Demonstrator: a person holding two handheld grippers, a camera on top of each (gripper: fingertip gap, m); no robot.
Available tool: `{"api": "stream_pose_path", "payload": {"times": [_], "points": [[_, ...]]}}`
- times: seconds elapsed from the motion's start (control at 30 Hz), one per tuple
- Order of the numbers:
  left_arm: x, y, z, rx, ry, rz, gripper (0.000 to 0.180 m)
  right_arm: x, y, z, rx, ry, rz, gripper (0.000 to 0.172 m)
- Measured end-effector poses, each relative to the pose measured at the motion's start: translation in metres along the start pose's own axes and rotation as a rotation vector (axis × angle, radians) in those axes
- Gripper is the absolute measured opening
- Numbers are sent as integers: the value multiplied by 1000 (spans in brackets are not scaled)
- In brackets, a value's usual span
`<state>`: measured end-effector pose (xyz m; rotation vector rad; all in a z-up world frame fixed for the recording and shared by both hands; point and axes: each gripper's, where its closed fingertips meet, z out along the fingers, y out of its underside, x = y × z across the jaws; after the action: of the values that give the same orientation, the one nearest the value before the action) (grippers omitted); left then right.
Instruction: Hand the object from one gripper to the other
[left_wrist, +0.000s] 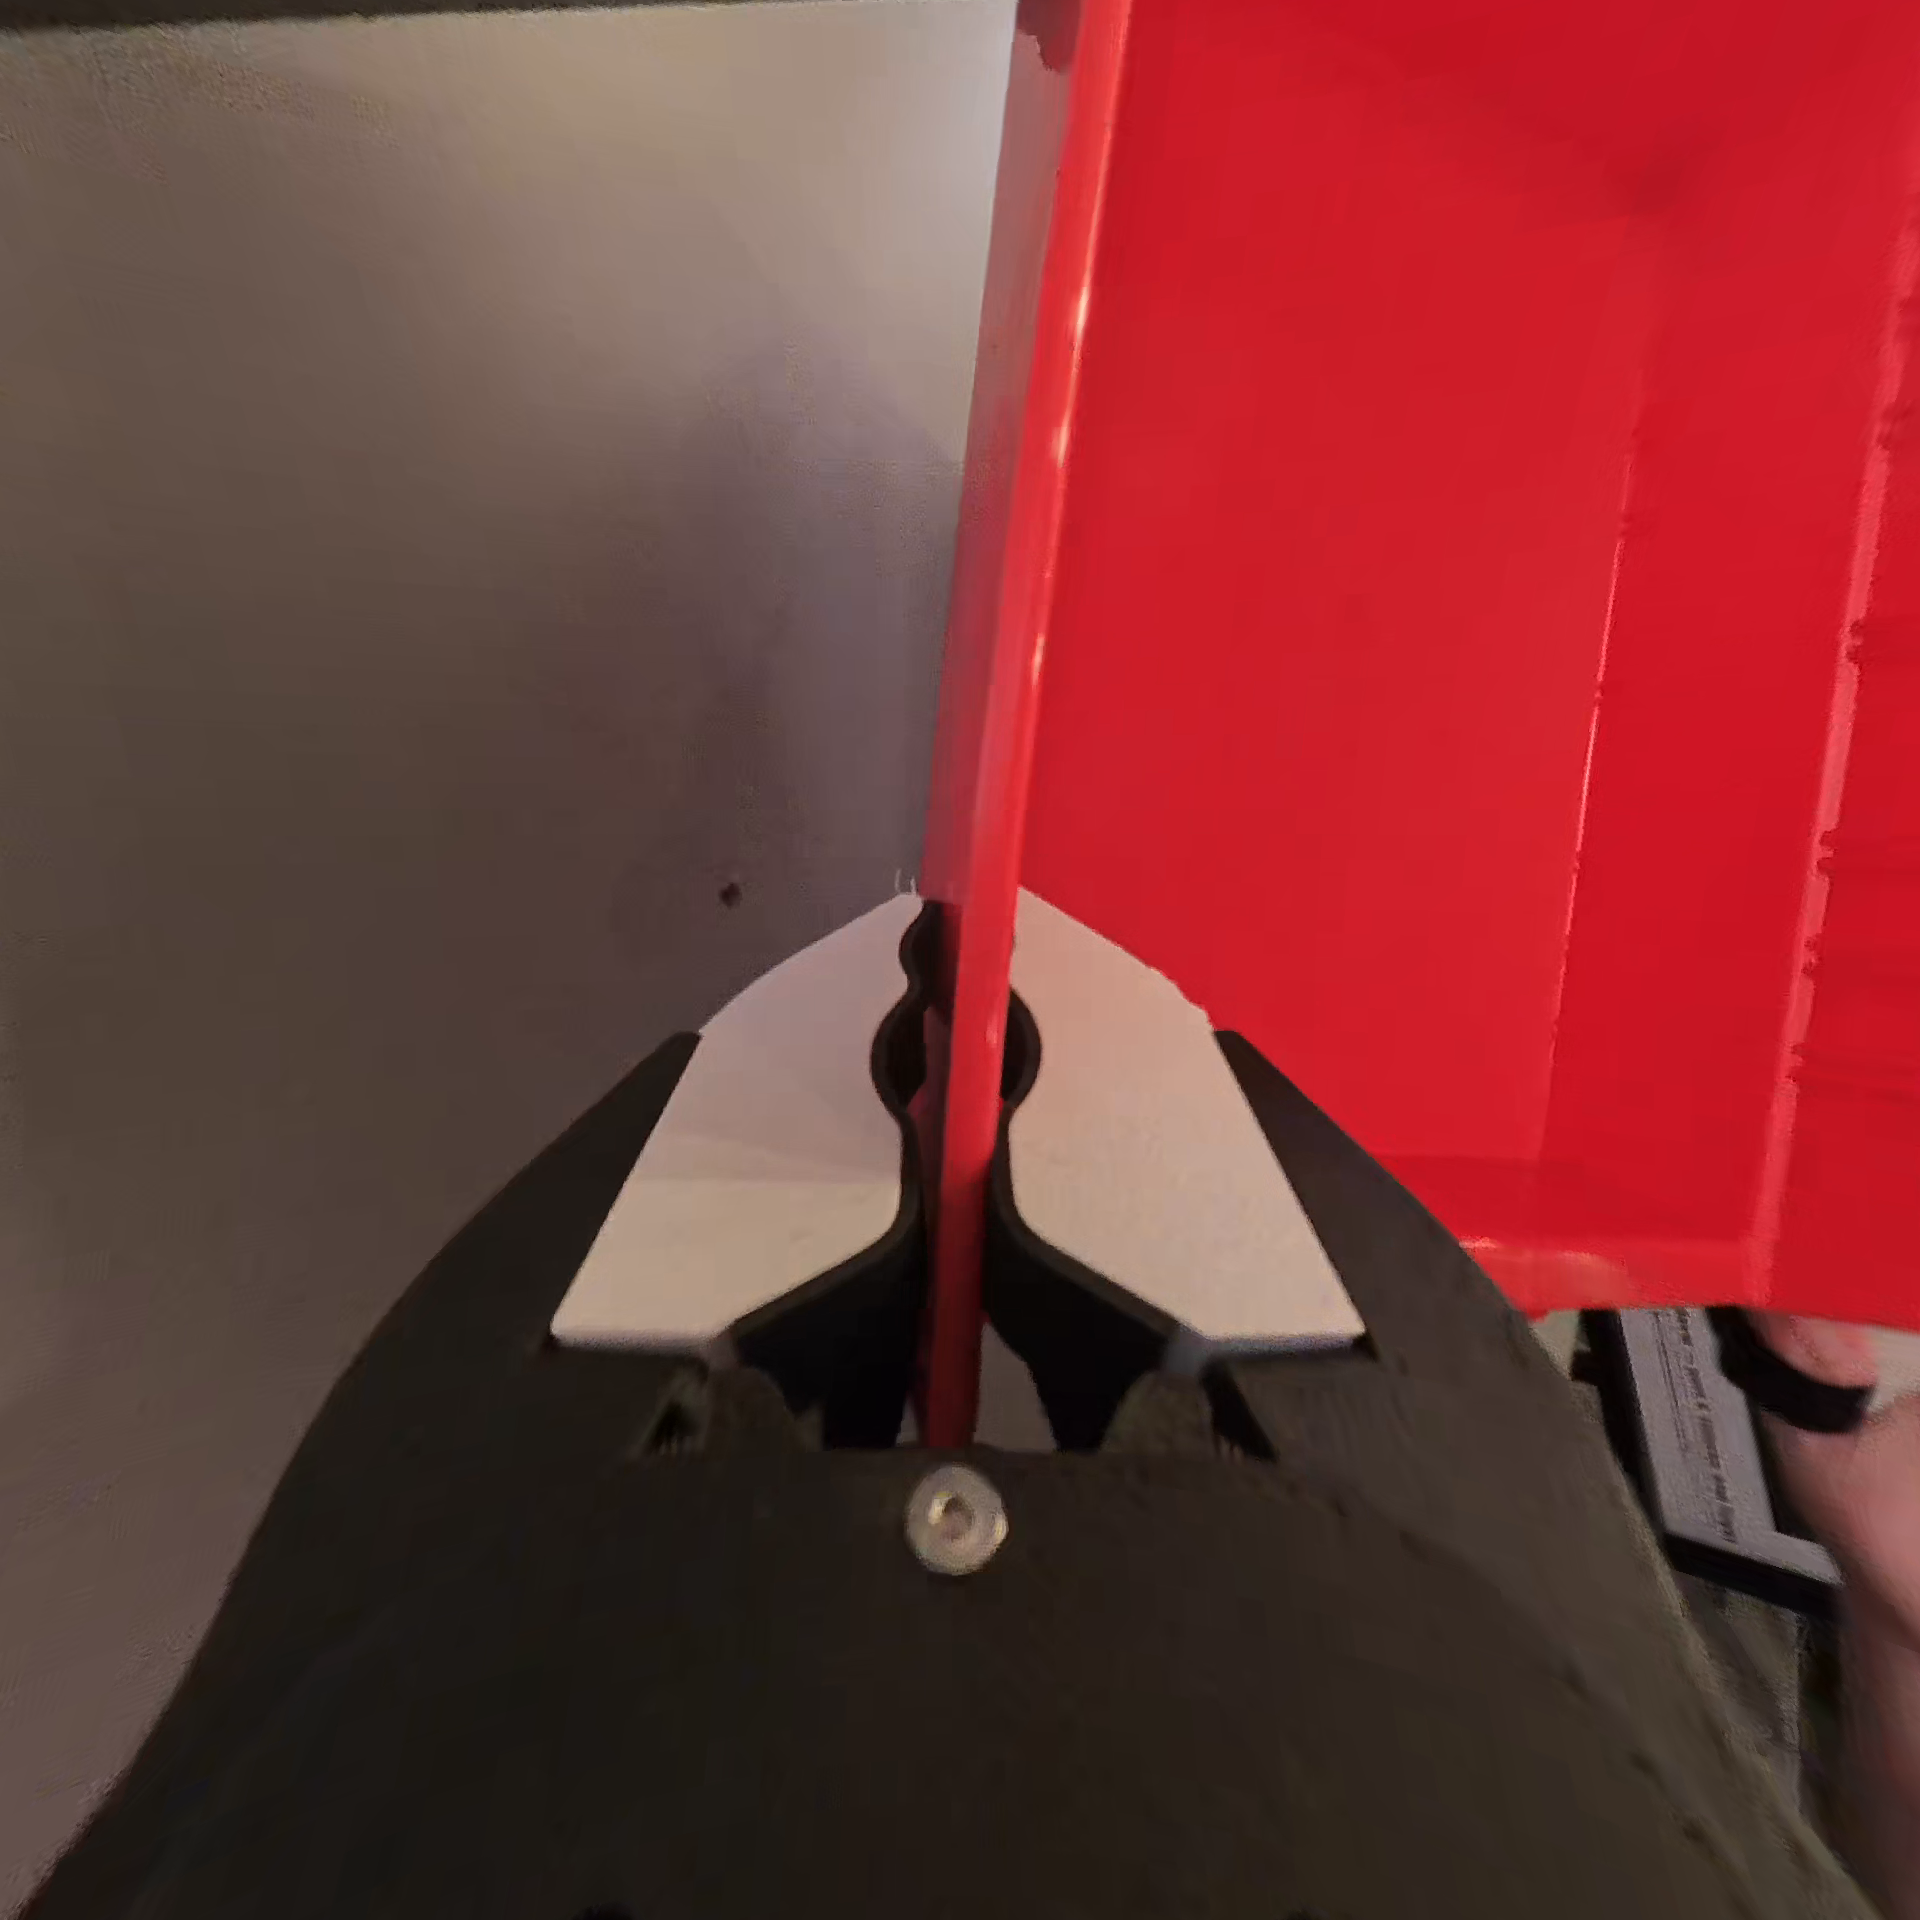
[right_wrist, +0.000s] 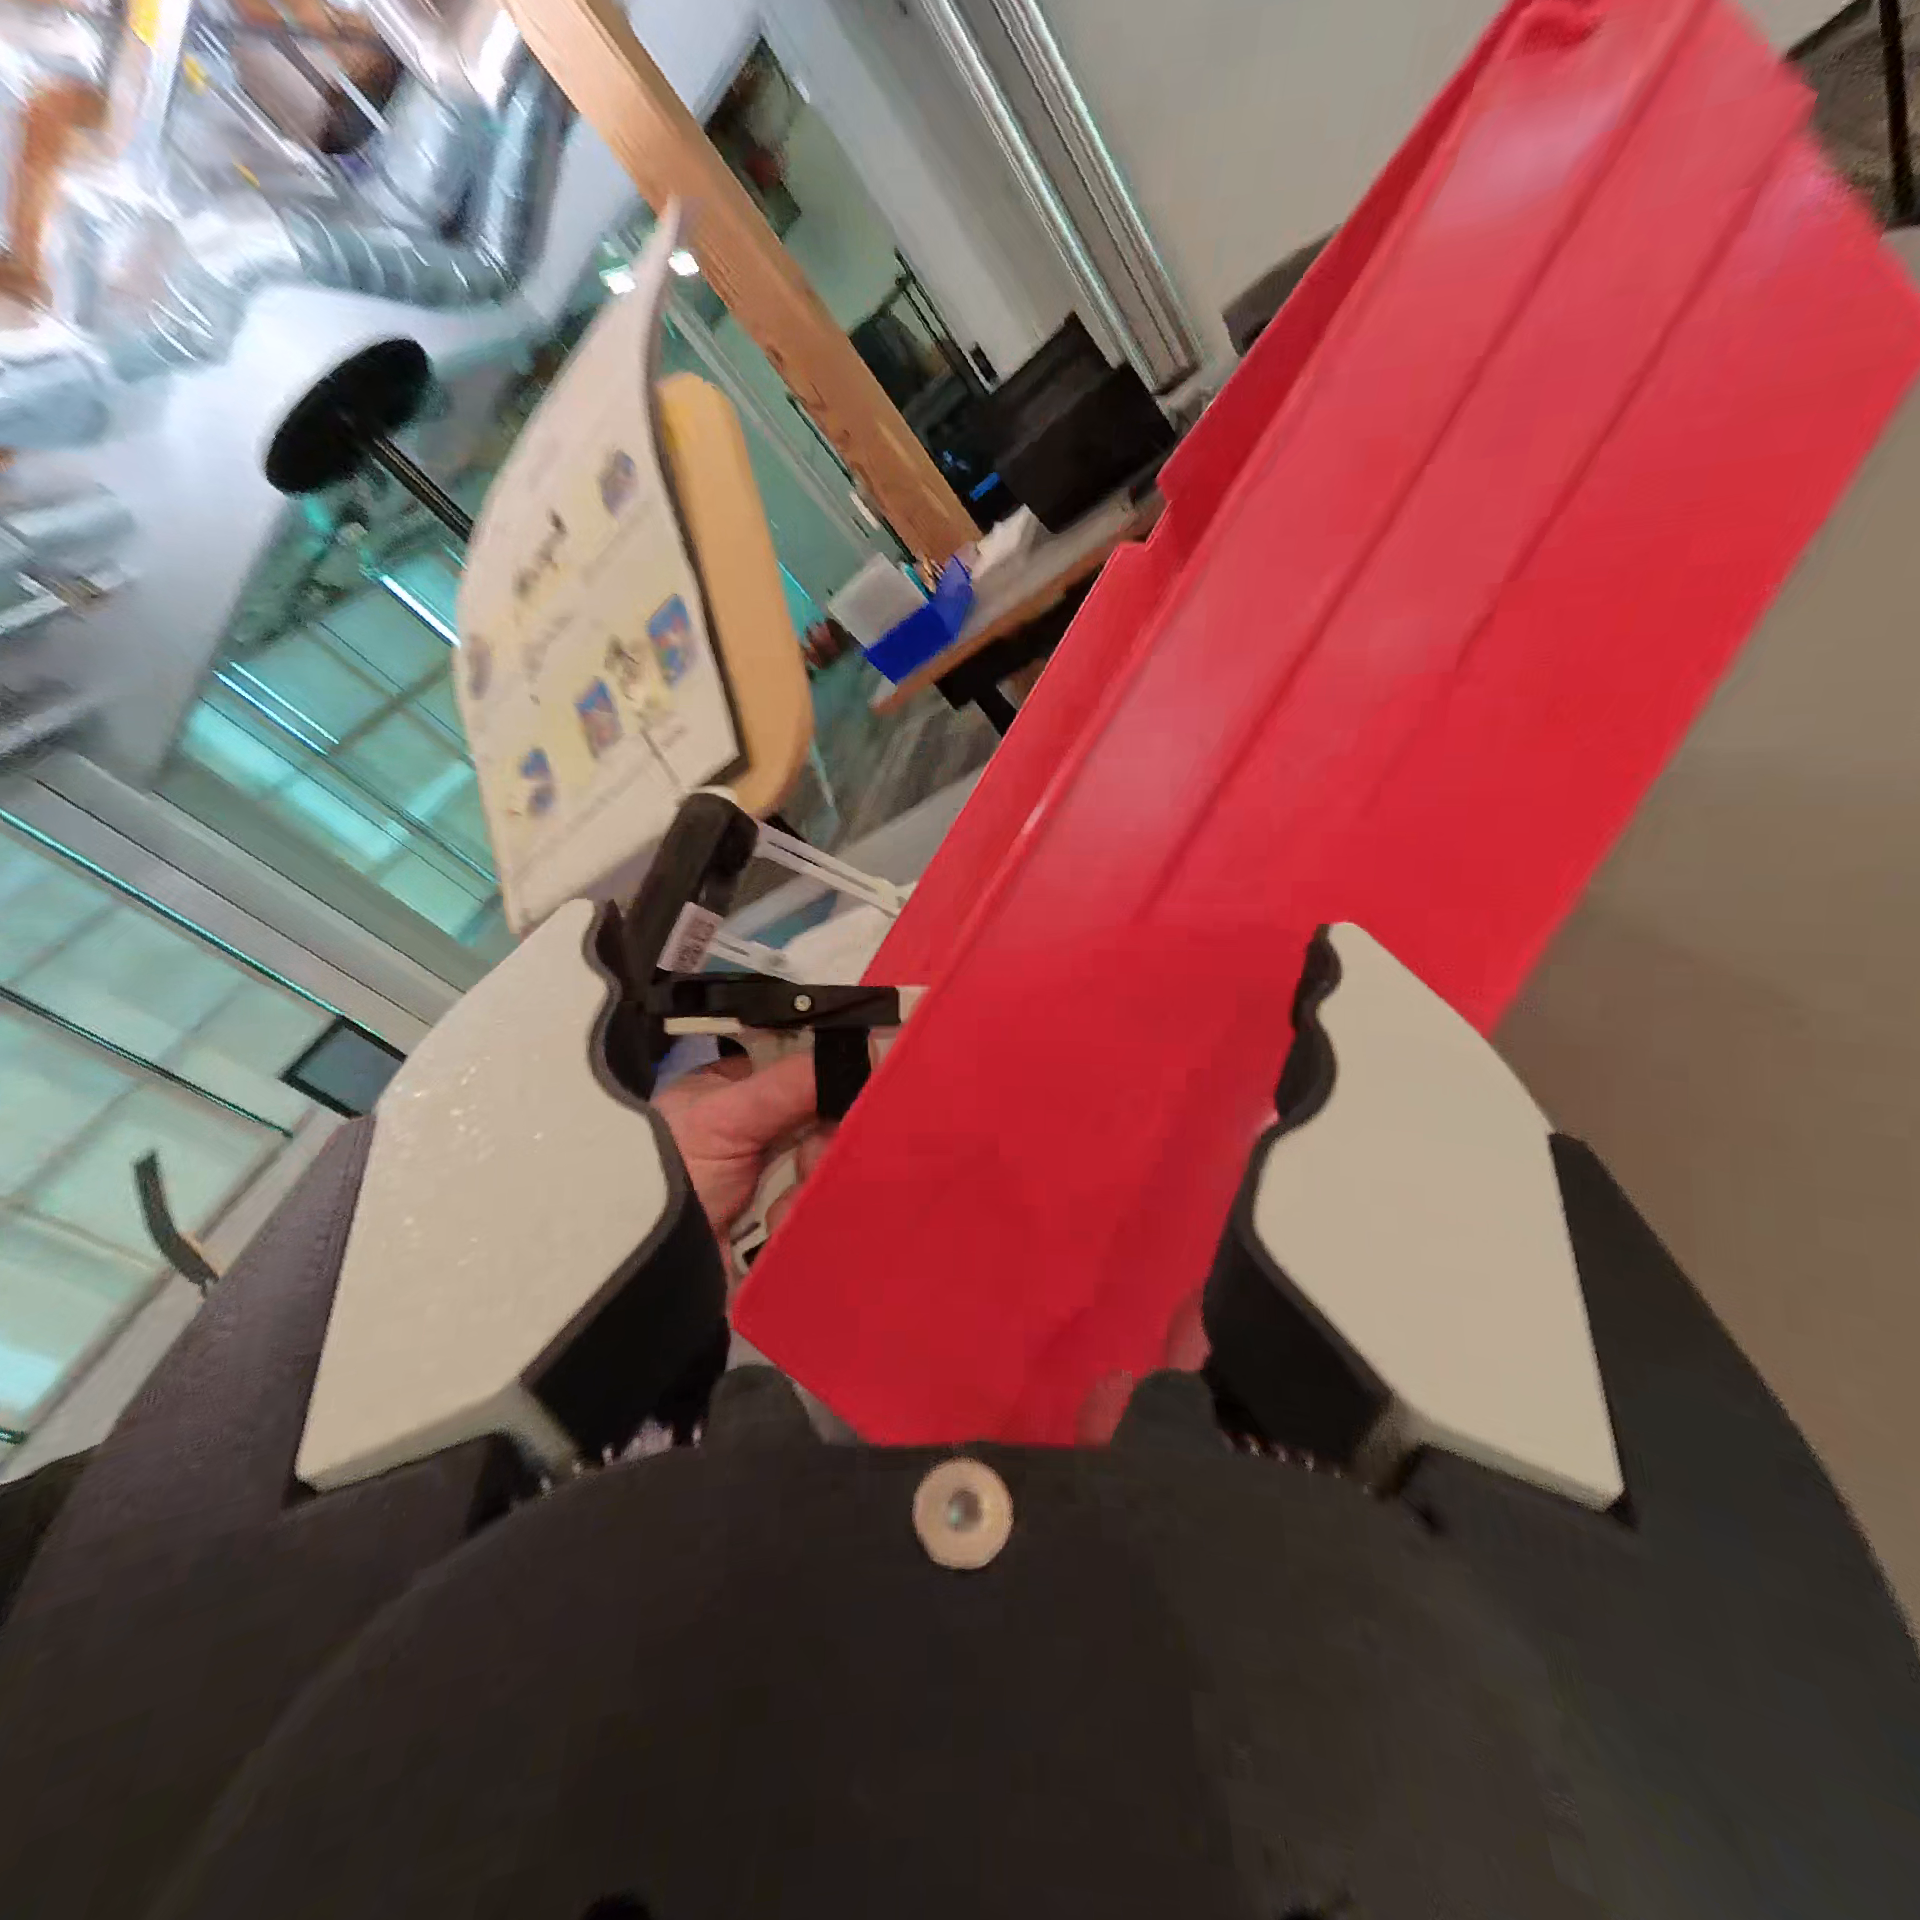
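Your left claw (left_wrist: 961, 935) is clenched on the thin wall of the red bin (left_wrist: 1403, 623), holding it off the tabletop. Your right claw (right_wrist: 961, 1029) stands released, pads clear of the bin (right_wrist: 1351, 727) between them, so the left alone carries it.

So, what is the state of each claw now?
Left claw: closed on the thin wall of the red plastic bin.
Right claw: open wide around the bin, not gripping.

Grey wall (left_wrist: 416, 520), glass partitions (right_wrist: 156, 1039), wooden table (right_wrist: 997, 634)
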<state>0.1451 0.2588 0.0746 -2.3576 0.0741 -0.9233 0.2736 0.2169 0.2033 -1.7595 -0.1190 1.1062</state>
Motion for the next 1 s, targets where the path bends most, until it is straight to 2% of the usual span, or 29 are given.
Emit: {"api": "stream_pose_path", "payload": {"times": [0.13,0.2,0.33,0.43,0.57,0.63,0.7,0.8,0.87,0.93,1.0], "points": [[-4,-24,15,52,-19,-77,20,38,-2,35,-47,50,5,124],[1,-32,22,83,2,-139,34,62,-6,49,-87,69,11,131],[26,-46,36,127,44,-188,69,110,-27,74,-152,74,0,122],[47,-56,49,145,110,-213,83,151,-51,85,-169,64,30,102],[75,-62,67,110,219,-266,117,186,-69,98,-222,34,30,103],[87,-65,67,107,290,-281,116,193,-83,98,-215,47,7,116],[93,-62,60,95,338,-308,116,198,-99,87,-202,147,-78,119],[95,-44,36,65,348,-262,118,183,-121,62,-175,288,-298,136],[94,-24,11,39,334,-190,124,142,-115,53,-221,243,-374,136],[85,0,-21,28,296,-108,127,86,-85,55,-326,134,-454,139],[61,25,-52,23,203,-34,132,33,-30,62,-508,17,-523,145]]}}
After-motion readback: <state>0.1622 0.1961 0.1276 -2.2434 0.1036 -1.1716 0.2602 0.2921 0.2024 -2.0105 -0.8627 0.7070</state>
